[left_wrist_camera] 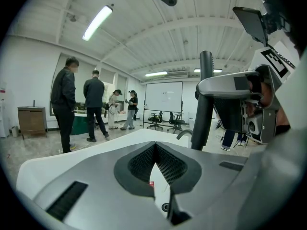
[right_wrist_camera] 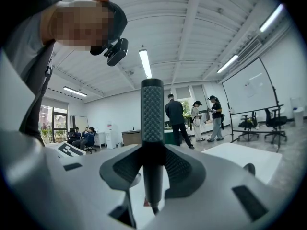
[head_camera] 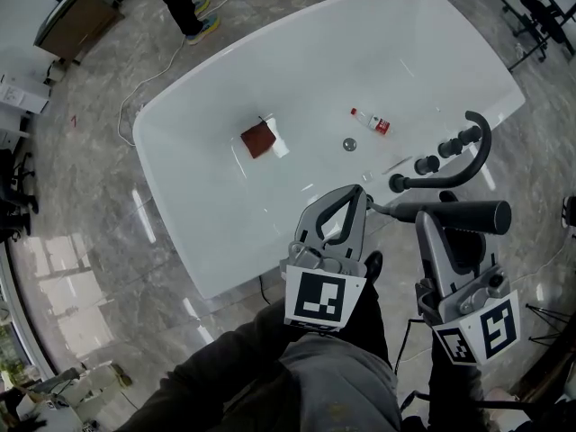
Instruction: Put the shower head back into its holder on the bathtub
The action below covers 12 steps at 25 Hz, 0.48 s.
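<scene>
A black shower head (head_camera: 463, 212) lies level just off the white bathtub's (head_camera: 225, 223) near right rim, its textured handle (right_wrist_camera: 152, 114) clamped between my right gripper's (head_camera: 425, 218) jaws. In the right gripper view that gripper (right_wrist_camera: 152, 153) is shut on the handle, which stands upright. The hose end (head_camera: 382, 208) runs left from the handle. The black curved faucet (head_camera: 475, 156) and its knobs (head_camera: 427, 164) stand on the rim just beyond. My left gripper (head_camera: 357, 193) hovers beside it over the tub's edge, shut and empty (left_wrist_camera: 154, 148); its view shows the shower head (left_wrist_camera: 204, 99) to the right.
Inside the tub lie a red-brown square block (head_camera: 258, 139), a small bottle (head_camera: 371, 121) and the drain (head_camera: 349, 143). A white cable (head_camera: 148, 75) trails on the marble floor. A wooden cabinet (head_camera: 76, 12) and a person's legs (head_camera: 184, 7) are at the far left; several people (left_wrist_camera: 79, 104) stand beyond.
</scene>
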{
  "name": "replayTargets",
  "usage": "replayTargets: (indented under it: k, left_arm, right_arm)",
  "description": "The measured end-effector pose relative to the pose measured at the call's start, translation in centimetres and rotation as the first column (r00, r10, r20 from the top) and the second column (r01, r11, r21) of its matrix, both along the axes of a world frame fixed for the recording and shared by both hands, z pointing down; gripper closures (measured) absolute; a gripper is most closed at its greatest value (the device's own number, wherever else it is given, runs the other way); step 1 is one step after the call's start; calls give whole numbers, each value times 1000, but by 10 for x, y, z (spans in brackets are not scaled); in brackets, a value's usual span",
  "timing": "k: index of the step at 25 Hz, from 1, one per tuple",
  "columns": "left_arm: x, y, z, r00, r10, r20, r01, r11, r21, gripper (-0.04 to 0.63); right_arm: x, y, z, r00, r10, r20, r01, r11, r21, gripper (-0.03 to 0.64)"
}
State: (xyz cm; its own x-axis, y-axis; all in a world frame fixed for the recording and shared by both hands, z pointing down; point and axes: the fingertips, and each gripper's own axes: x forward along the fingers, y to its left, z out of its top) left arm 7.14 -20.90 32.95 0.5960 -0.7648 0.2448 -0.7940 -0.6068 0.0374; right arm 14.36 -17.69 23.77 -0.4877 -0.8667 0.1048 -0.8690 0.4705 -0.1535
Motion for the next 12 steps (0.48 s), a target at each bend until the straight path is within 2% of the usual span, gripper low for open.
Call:
replayTargets:
  k: [12]
  left_arm:
    - [-2, -1, 18, 999, 6, -35, -6, 1000, 11, 592]
  right_arm:
    - [-1, -3, 33, 999, 27, -32, -27, 1000, -11, 476]
